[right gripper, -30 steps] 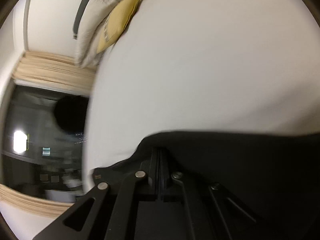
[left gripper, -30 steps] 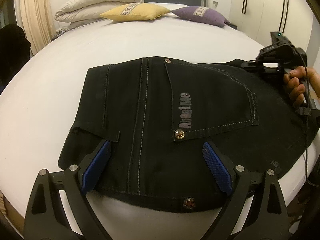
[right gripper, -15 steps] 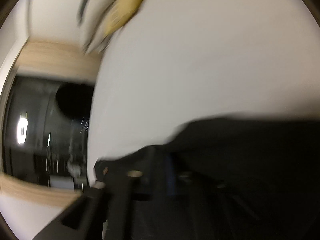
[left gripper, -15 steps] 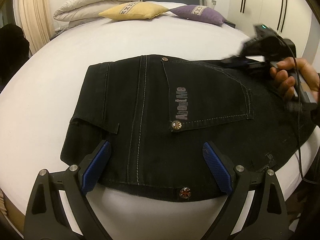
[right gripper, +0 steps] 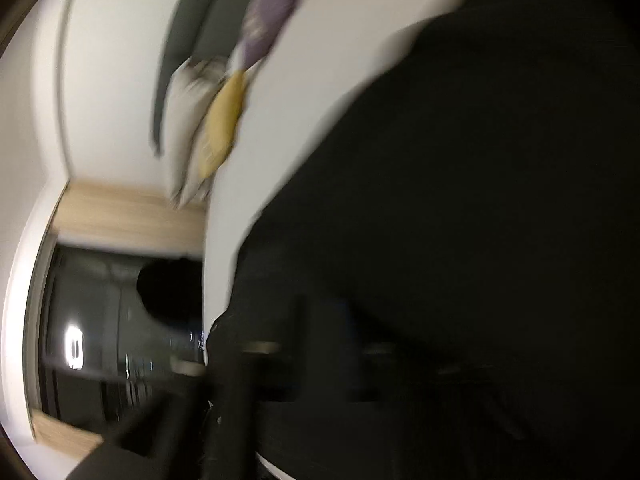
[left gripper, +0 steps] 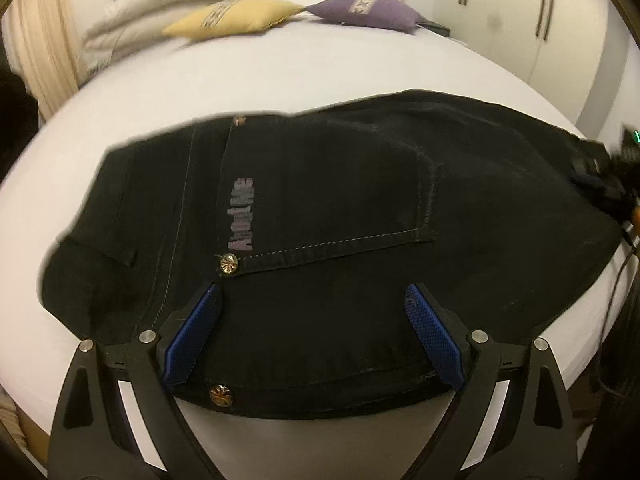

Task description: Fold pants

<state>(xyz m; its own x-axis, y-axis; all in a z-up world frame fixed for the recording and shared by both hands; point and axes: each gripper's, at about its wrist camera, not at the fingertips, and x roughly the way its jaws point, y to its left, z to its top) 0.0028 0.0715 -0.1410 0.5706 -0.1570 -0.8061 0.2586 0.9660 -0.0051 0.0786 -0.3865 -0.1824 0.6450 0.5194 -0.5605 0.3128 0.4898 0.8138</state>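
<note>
Black jeans lie folded on the white bed, back pocket and grey lettering up, waistband toward me. My left gripper is open, its blue pads spread over the waistband edge, holding nothing. My right gripper shows blurred at the jeans' far right end. In the right wrist view the picture is motion-blurred; black denim fills the right side and covers the dark fingers, which look closed on it.
A yellow pillow, a purple pillow and a white duvet lie at the head of the bed. Wardrobe doors stand at right. A beige curtain and dark window are at left.
My left gripper moved forward over the waistband. My right gripper swung down and right with the cloth; its view rotated and blurred, with more denim filling it.
</note>
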